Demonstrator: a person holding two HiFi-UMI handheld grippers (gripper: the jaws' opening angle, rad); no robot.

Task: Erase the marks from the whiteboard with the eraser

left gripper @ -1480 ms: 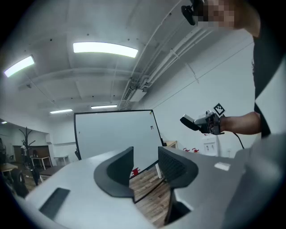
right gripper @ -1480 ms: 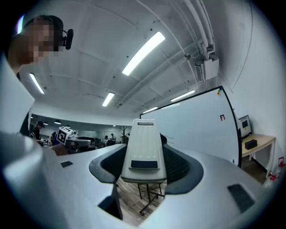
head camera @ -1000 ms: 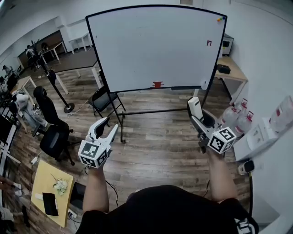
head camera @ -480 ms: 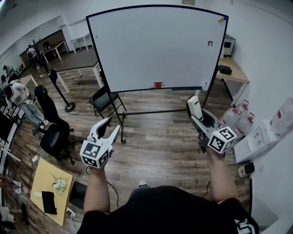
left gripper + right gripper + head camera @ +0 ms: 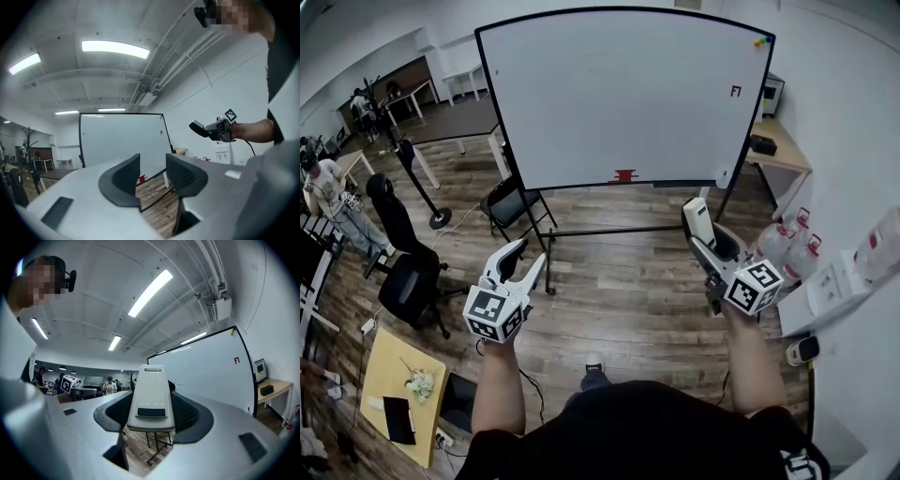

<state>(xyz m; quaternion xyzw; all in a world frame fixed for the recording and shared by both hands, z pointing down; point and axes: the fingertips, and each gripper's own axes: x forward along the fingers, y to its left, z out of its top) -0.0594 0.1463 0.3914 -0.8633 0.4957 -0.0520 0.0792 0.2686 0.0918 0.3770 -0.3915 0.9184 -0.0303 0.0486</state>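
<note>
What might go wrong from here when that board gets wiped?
The long white eraser juts well past the right gripper, so pressing it on the large whiteboard may tilt or slip it. The small red mark sits high by the board's top right corner, an awkward reach. The board stands on a thin black frame and may shift when pushed; the left gripper is open and empty.
</note>
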